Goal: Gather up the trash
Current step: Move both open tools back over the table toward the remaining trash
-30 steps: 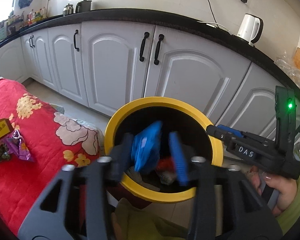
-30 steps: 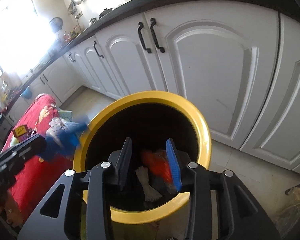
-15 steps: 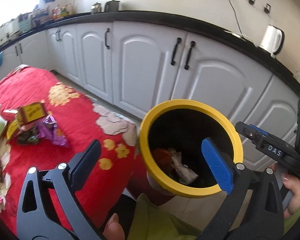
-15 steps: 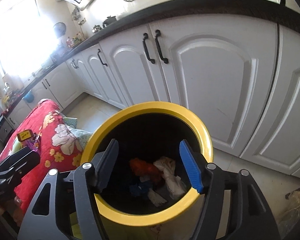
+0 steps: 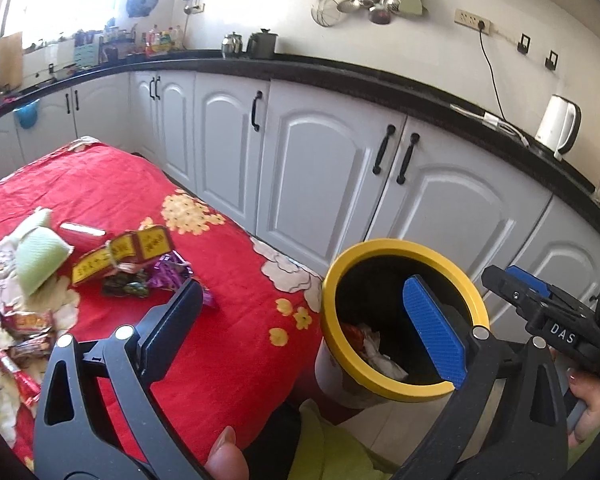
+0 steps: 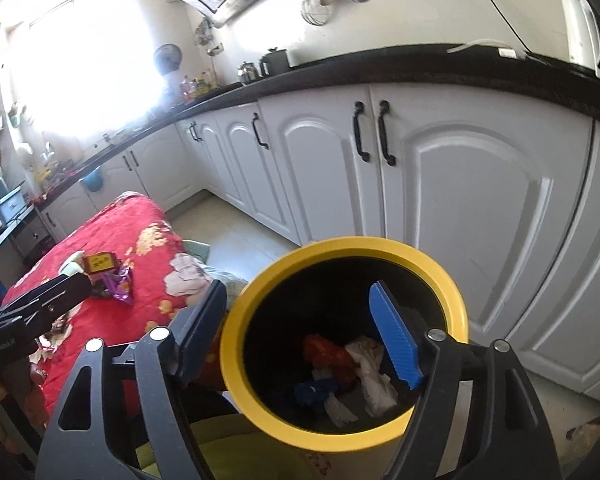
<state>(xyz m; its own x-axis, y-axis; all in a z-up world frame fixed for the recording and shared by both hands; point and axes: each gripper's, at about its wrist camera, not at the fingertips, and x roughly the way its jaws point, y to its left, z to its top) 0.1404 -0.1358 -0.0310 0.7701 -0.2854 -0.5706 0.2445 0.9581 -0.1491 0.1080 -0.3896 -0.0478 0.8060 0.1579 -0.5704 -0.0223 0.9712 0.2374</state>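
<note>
A yellow-rimmed bin [image 5: 332, 276] stands beside the red flowered table [image 5: 228, 248]; it also shows in the right wrist view [image 6: 432, 268]. Inside lie red, white and blue scraps [image 6: 340, 376]. My left gripper [image 5: 304, 328] is open and empty, between table edge and bin. My right gripper [image 6: 300, 332] is open and empty above the bin's mouth; it shows in the left wrist view [image 5: 516, 288]. On the table lie a purple wrapper [image 5: 172, 276], a yellow-red box [image 5: 124, 252], a green pouch [image 5: 40, 256] and several small wrappers [image 5: 24, 332].
White cabinets [image 5: 332, 168] under a black counter [image 5: 380, 80] run behind the bin. A white kettle [image 5: 556, 124] stands on the counter. Tiled floor [image 6: 236, 236] lies between table and cabinets.
My left gripper opened, dropped the blue wrapper into the bin, and swung left and up towards the table. My right gripper opened wider and rose a little above the bin.
</note>
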